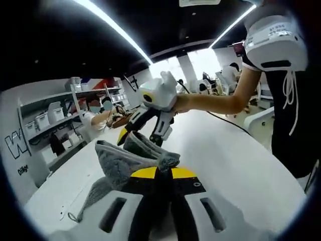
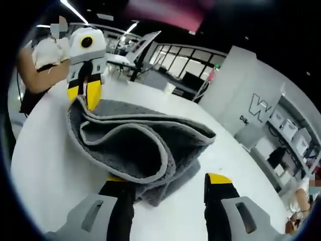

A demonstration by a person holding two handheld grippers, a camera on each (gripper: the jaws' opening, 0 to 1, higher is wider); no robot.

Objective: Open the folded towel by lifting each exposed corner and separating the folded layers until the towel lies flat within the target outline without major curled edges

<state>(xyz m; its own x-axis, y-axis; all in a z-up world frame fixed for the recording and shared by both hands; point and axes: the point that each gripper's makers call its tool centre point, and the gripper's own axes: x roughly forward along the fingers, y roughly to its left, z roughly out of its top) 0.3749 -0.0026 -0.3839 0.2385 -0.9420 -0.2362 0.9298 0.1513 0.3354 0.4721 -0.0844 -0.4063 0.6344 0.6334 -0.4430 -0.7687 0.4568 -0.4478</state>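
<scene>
Towel (image 2: 145,145): grey, soft, limp, light; lies bunched on the white table (image 2: 45,165). Left gripper (image 1: 163,175) is closed on one edge. Right gripper (image 2: 170,188) stands open, one jaw beneath a fold. Grip at bound corners.

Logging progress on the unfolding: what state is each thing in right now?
towel: still folded in layers, lifted off the table, not flat.
left gripper: shut on a towel edge.
right gripper: jaws apart, towel fold between them, no clamp.
</scene>
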